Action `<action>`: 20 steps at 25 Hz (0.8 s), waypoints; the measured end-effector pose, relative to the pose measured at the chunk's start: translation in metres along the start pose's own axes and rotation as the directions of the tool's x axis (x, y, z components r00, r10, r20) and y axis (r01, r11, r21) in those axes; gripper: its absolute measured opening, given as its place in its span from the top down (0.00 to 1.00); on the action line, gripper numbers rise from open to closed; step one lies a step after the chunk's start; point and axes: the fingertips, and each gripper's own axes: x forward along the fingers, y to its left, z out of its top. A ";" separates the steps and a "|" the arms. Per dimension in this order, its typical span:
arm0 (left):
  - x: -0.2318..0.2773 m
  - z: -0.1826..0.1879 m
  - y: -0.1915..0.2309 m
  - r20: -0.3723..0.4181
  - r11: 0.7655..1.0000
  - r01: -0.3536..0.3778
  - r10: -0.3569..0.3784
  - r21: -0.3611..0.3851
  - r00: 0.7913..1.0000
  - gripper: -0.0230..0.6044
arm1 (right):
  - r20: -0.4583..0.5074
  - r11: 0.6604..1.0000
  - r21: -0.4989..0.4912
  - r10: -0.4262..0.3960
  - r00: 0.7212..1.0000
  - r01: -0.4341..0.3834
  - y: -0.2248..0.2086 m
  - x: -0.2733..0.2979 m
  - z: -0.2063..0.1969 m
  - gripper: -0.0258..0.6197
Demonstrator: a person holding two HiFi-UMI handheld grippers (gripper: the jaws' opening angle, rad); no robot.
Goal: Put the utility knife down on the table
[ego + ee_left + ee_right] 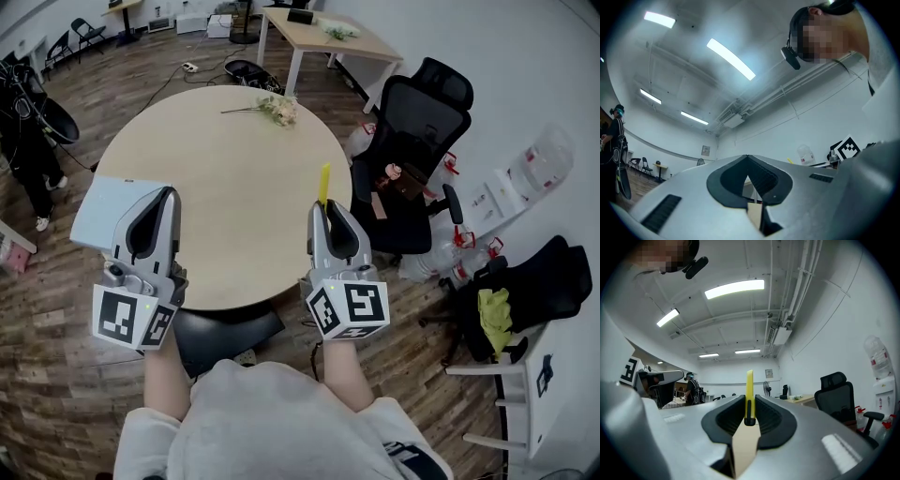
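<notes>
While angled upward, right hand-held gripper (324, 207) clamps utility knife (323, 182).

Matt wood table (225, 178), plastic utility knife (323, 183)

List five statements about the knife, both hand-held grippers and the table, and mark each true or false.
1. The right hand-held gripper is shut on the yellow utility knife. True.
2. The utility knife lies flat on the round table. False: it is clamped in the right hand-held gripper's jaws and sticks out past their tips.
3. The left hand-held gripper holds a second knife. False: its jaws are together with nothing between them.
4. A sprig of flowers lies on the far side of the table. True.
5. The black office chair stands to the table's left. False: it stands to the table's right.
</notes>
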 end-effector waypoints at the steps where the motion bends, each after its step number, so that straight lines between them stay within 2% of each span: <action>1: 0.002 -0.005 0.006 -0.008 1.000 -0.003 0.003 -0.005 1.000 0.95 | -0.016 1.000 0.011 0.004 1.000 -0.004 0.001 0.007 -0.007 0.84; 6: 0.006 -0.030 0.034 -0.049 0.999 -0.031 0.029 -0.038 0.998 0.95 | -0.120 0.999 0.040 0.023 0.992 -0.019 0.008 0.037 -0.051 0.84; 10: 0.003 -0.050 0.051 -0.079 0.997 -0.047 0.043 -0.057 0.996 0.95 | -0.213 0.998 0.061 0.038 0.976 -0.026 0.016 0.053 -0.096 0.84; 15: -0.001 -0.072 0.066 -0.117 0.995 -0.060 0.050 -0.080 0.992 0.95 | -0.334 0.994 0.106 0.055 0.941 -0.021 0.022 0.062 -0.153 0.84; 20: -0.001 -0.084 0.071 -0.135 0.994 -0.057 0.044 -0.094 0.990 0.95 | -0.446 0.992 0.129 0.057 0.893 0.002 0.020 0.063 -0.204 0.84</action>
